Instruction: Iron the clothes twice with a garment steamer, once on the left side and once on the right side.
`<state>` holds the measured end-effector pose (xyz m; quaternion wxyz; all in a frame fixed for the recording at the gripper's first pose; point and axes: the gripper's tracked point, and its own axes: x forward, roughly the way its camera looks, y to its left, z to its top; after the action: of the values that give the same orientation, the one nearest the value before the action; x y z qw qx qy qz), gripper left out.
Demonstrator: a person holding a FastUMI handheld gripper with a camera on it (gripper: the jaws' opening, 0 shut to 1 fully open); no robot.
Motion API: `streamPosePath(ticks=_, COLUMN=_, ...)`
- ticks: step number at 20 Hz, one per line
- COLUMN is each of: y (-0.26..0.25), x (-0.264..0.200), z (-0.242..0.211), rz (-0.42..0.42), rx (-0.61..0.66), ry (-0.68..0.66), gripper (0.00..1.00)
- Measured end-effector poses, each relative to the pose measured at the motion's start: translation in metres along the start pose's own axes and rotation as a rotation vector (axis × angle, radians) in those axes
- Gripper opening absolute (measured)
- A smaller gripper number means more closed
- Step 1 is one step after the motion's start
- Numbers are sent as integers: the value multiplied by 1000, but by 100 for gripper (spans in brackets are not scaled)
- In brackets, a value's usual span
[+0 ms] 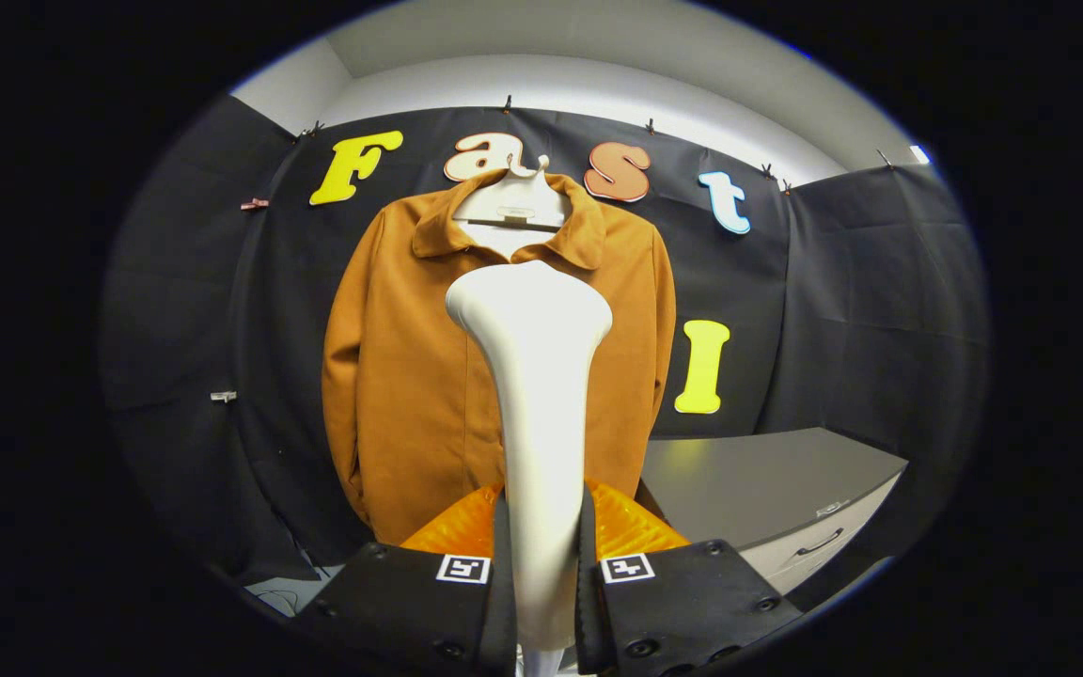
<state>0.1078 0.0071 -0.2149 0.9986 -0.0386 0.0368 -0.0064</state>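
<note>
The white garment steamer (pixel 541 395) is being gripped by both fingers of the gripper (pixel 541 574), its head pointing to 12 o'clock. The brown jacket (pixel 410 376) is being hung on a hanger (pixel 511 202) beyond it, a grey cabinet (pixel 767 489) lying at 4 o'clock

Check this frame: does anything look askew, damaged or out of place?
Nothing stands out. The brown jacket hangs straight on its hanger, and the gripper fingers clamp the white steamer upright in front of it.

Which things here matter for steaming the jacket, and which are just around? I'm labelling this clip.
For the job:
steamer, clamped between the gripper fingers
brown jacket, beyond the steamer
hanger holding the jacket

Just around:
grey cabinet, beside the jacket
</note>
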Motion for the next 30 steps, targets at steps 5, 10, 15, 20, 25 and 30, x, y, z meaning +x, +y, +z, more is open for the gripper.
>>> streamPosePath(ticks=5, y=-11, x=-1, z=28, rz=-1, rx=10, ry=-8, gripper=28)
streamPosePath(ticks=10, y=-22, x=-1, z=48, rz=-10, rx=29, ry=-16, gripper=28)
streamPosePath(ticks=15, y=-28, x=5, z=70, rz=-8, rx=20, ry=-39, gripper=28)
streamPosePath(ticks=20, y=-34, x=8, z=86, rz=4, rx=56, ry=-31, gripper=28)
streamPosePath(ticks=25, y=-42, x=9, z=102, rz=12, rx=73, ry=-44, gripper=28)
streamPosePath(ticks=30, y=-44, x=10, z=108, rz=17, rx=84, ry=-47, gripper=28)
